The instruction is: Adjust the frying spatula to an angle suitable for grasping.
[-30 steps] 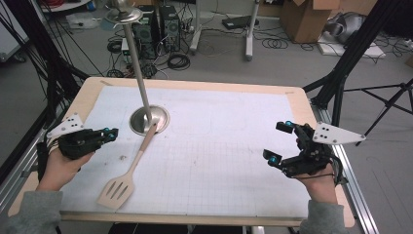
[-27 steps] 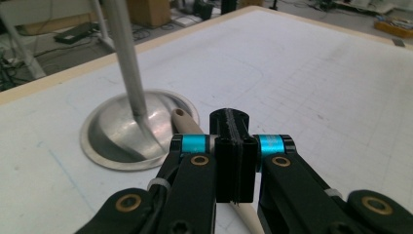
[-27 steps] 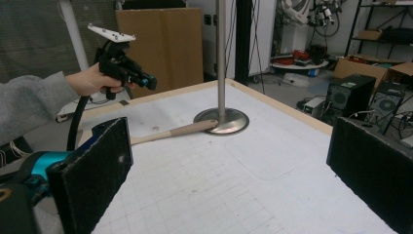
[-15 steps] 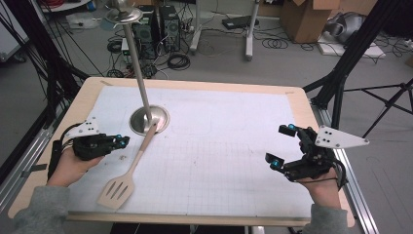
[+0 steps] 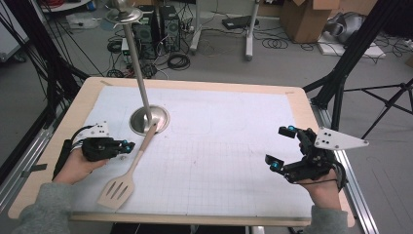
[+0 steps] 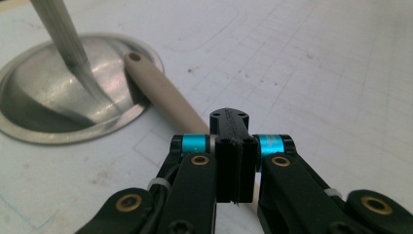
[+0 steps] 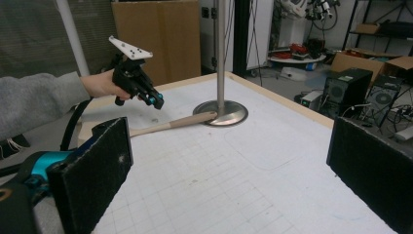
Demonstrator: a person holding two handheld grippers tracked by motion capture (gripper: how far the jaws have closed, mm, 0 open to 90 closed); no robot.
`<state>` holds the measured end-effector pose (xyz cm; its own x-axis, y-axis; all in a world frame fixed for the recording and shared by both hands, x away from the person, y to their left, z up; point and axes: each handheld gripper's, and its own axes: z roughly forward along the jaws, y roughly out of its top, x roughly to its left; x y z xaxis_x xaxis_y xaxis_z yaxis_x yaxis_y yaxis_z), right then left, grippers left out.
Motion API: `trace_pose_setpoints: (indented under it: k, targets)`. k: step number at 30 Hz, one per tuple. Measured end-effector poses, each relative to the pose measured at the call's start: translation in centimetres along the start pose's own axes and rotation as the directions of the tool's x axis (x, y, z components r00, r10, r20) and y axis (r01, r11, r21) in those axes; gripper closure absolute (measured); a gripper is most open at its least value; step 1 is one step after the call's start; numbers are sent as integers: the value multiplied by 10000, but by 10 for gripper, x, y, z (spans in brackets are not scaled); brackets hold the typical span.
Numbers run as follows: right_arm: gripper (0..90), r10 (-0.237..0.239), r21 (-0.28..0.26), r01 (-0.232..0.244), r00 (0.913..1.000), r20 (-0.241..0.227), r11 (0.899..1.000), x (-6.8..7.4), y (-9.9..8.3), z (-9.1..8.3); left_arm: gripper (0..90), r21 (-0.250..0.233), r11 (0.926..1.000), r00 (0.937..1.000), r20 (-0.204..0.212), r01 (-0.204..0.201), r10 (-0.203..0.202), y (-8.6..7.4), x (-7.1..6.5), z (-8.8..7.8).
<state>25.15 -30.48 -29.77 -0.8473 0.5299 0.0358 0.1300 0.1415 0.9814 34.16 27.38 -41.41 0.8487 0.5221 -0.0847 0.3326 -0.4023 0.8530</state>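
A pale wooden counter (image 5: pixel 87 100) carries a white gridded mat (image 5: pixel 219 146). On the mat stands a metal stand with a round, shiny base (image 5: pixel 149 120) and a thin upright pole (image 5: pixel 138 73) topped by a small disc (image 5: pixel 123 14). A beige slotted spatula (image 5: pixel 124 178) lies on the mat, its handle tip resting on the rim of the base and its blade toward the counter's near edge. Beyond the counter, on the grey floor, lie coiled black cables (image 5: pixel 178 61), computer towers (image 5: pixel 156 29), cardboard boxes (image 5: pixel 304 19) and black tripod legs (image 5: pixel 350 63).
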Motion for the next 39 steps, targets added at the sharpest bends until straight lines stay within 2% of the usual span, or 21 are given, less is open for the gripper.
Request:
trace_pose_setpoints:
  k: [2, 7, 9, 10, 14, 28, 30, 33, 39]
  targets:
    - [18, 64, 35, -64, 10000, -14, 10000, 0, 0, 0, 895, 54, 9999, 9999, 21, 143, -143, -3, 3, 2]
    - [18, 21, 77, -21, 10000, -30, 10000, 0, -1, 1, 895, 191, 9997, 9998, 144, 148, -151, -4, 4, 6]
    - [18, 36, 83, -36, 10000, -17, 10000, 1, -1, 1, 895, 363, 9992, 9998, 148, 148, -154, -6, 5, 9]
    - [18, 3, 83, -3, 10000, -27, 10000, 1, -1, 1, 895, 619, 9980, 9999, 47, 134, -137, -7, 5, 13]
    - [18, -35, 121, 36, 10000, -52, 9999, 1, -1, 2, 895, 918, 9957, 9999, 69, 132, -139, -10, 7, 18]
    - [18, -15, 274, 15, 10000, -22, 9996, 1, -3, 2, 895, 1250, 9921, 10000, 55, 72, -79, -13, 8, 27]
    - [18, -26, 278, 25, 10000, 20, 9996, 1, -4, 2, 896, 1244, 9922, 10000, 34, 7, -11, -14, 8, 28]
    - [18, 21, 277, -22, 10000, 27, 9996, 0, -4, 2, 895, 1233, 9918, 9993, -126, -331, 349, -13, 5, 30]
    - [18, -25, 334, 24, 10000, 23, 9994, 1, -4, 2, 896, 1230, 9899, 9973, -131, -705, 727, -13, 0, 35]
